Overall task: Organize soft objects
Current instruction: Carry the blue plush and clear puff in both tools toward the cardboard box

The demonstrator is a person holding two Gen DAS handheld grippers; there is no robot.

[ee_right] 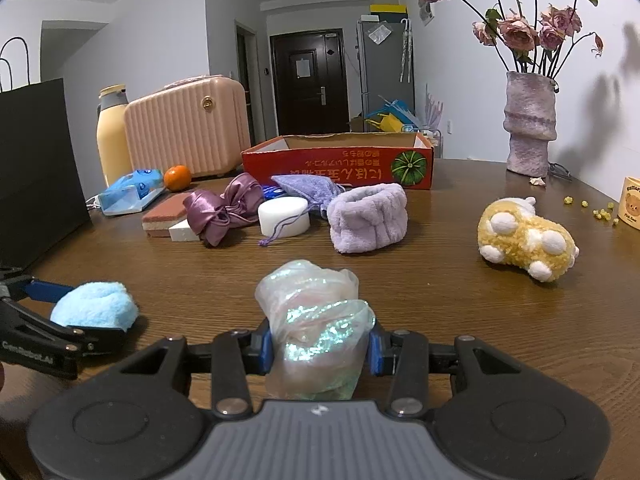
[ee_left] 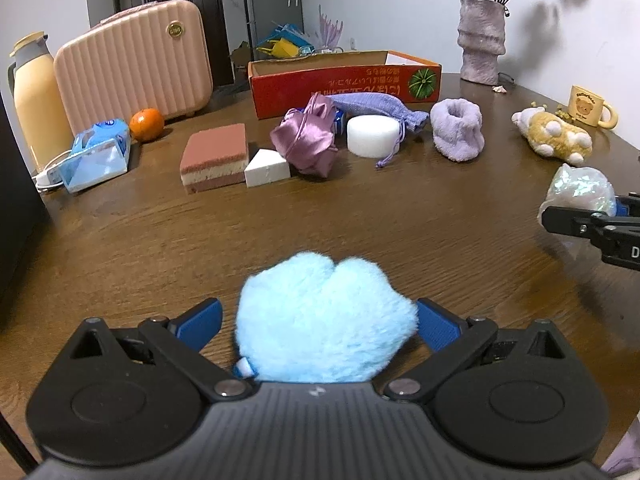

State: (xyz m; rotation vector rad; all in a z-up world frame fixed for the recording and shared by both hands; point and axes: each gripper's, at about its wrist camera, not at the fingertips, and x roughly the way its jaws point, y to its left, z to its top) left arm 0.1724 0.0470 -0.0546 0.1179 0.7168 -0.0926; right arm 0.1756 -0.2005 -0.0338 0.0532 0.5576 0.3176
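Two soft items in hand at once, both low over the near part of table (ee_right: 460, 320). Blue fluffy puff (ee_left: 326, 316) sitting between blue pads of left gripper (ee_left: 320, 320); pads set fairly wide, resting against fur on either side, so holding the puff but lightly. Iridescent film bundle (ee_right: 316, 320) squeezed between pads of right gripper (ee_right: 318, 346), film visibly pinched in at the waist.

Risks, as judged: puff grip mostly on loose pile, not on the core, so likely to slide out on any quick lift or tilt. Film slick and springy; could creep out of the pinch or unfold if pressure eases. Grippers close together, left one visible at the edge of right view; collision possible if both head for red cardboard box (ee_right: 338, 160) together. Box wall tall and row of clutter in front: purple satin pouch (ee_right: 222, 208), white foam disc (ee_right: 284, 216), lavender drawstring bag (ee_right: 306, 188), lavender plush cuff (ee_right: 368, 216). Low carry likely to snag drawstring or knock these.

Elsewhere on table: layered sponge (ee_left: 214, 158), white foam wedge (ee_left: 267, 168), yellow plush toy (ee_right: 528, 236), orange (ee_left: 147, 124), tissue pack (ee_left: 98, 152), pink vanity case (ee_left: 134, 64), thermos (ee_left: 34, 92), vase of dried roses (ee_right: 530, 124), bear mug (ee_left: 592, 106).

Surface: dark wood grain, smooth. Room: white walls, dark door (ee_right: 308, 80), dim light.
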